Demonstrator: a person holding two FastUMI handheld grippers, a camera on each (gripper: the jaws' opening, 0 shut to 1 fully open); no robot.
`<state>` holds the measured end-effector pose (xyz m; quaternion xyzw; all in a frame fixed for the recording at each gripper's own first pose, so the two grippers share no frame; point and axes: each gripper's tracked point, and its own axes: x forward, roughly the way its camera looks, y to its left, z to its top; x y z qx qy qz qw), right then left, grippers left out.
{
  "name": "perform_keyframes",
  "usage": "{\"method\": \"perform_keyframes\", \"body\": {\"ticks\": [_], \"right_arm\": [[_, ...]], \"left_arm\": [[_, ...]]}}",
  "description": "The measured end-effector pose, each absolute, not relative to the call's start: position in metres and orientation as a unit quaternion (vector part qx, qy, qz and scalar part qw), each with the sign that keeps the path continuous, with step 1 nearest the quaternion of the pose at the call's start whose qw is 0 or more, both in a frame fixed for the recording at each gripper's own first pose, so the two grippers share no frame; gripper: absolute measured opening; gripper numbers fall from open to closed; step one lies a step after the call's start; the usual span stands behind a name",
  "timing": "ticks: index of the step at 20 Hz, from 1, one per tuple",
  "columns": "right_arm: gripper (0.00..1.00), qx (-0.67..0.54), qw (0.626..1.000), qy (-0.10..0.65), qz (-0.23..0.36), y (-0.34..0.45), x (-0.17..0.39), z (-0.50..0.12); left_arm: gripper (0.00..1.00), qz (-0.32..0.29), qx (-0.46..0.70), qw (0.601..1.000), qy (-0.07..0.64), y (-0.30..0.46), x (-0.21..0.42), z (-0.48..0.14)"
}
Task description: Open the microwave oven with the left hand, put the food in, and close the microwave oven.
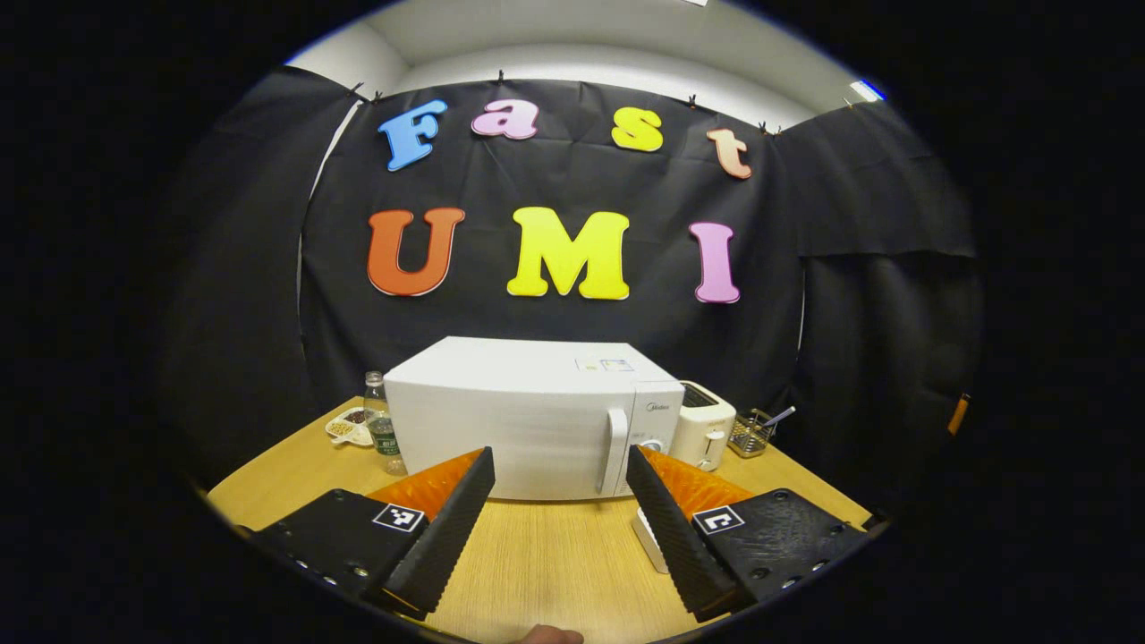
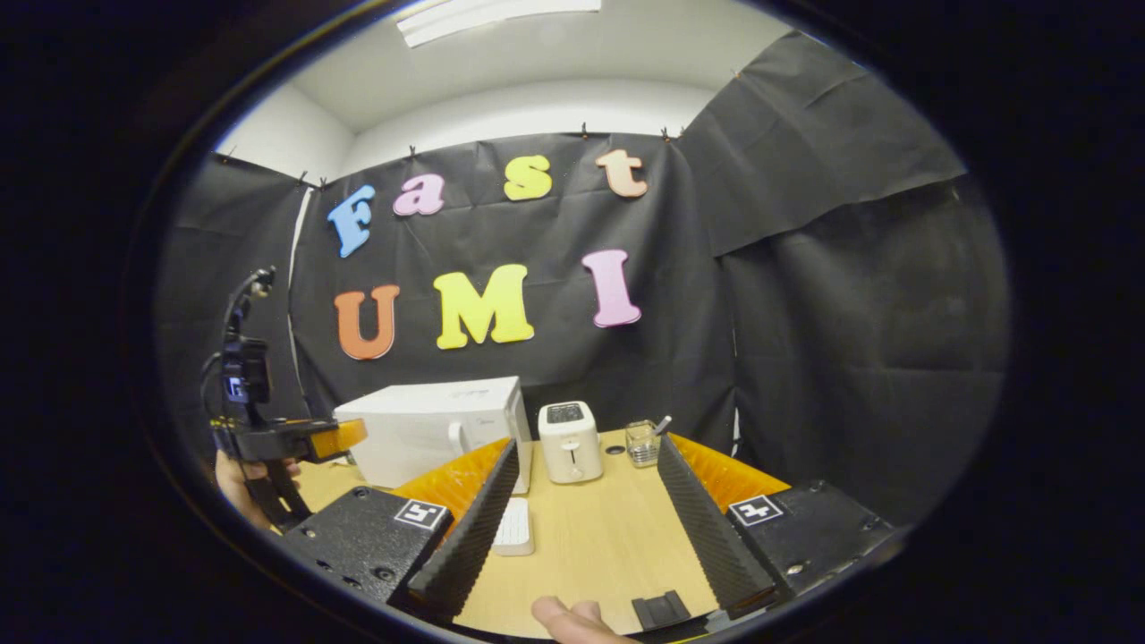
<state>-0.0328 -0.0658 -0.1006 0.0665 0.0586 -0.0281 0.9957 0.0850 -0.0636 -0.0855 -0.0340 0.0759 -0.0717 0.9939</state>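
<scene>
The white microwave [image 1: 528,420] stands at the back of the wooden table [image 1: 555,563] with its door closed and its vertical handle [image 1: 615,452] at the right of the door. My left gripper [image 1: 560,456] is open in front of it, a short way off, with nothing between its fingers. A small white ribbed block [image 1: 648,537] lies on the table beside its right finger. In the right gripper view my right gripper [image 2: 588,444] is open and empty over the table. The white block [image 2: 514,526] lies by its left finger, the microwave [image 2: 438,429] stands further left, and a hand holds the left gripper [image 2: 286,438] there.
A white toaster [image 1: 702,429] and a wire holder with a utensil [image 1: 751,434] stand right of the microwave. A water bottle [image 1: 383,429] and a small dish [image 1: 351,427] stand at its left. Black cloth walls close the booth behind the table.
</scene>
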Motion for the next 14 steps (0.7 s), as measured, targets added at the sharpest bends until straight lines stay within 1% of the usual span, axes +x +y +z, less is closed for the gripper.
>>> {"method": "perform_keyframes", "body": {"ticks": [2, 6, 9, 14], "right_arm": [[0.99, 0.069, 0.995, 0.056, -0.040, -0.070, -0.040, -0.095], [0.99, 0.067, 0.997, 0.044, -0.022, -0.055, -0.045, -0.079], [0.99, 0.055, 0.998, 0.034, -0.025, -0.054, -0.042, -0.072], [0.99, 0.057, 0.998, 0.037, -0.014, -0.044, -0.042, -0.073]], "left_arm": [[0.93, -0.071, -0.033, 0.995, 0.057, -0.056, 0.061, -0.064], [0.93, -0.064, -0.029, 0.997, 0.022, -0.035, 0.017, -0.032], [0.93, -0.043, -0.034, 0.998, 0.004, -0.012, -0.005, -0.026], [0.93, -0.034, -0.024, 0.999, 0.006, 0.007, -0.034, -0.027]]}}
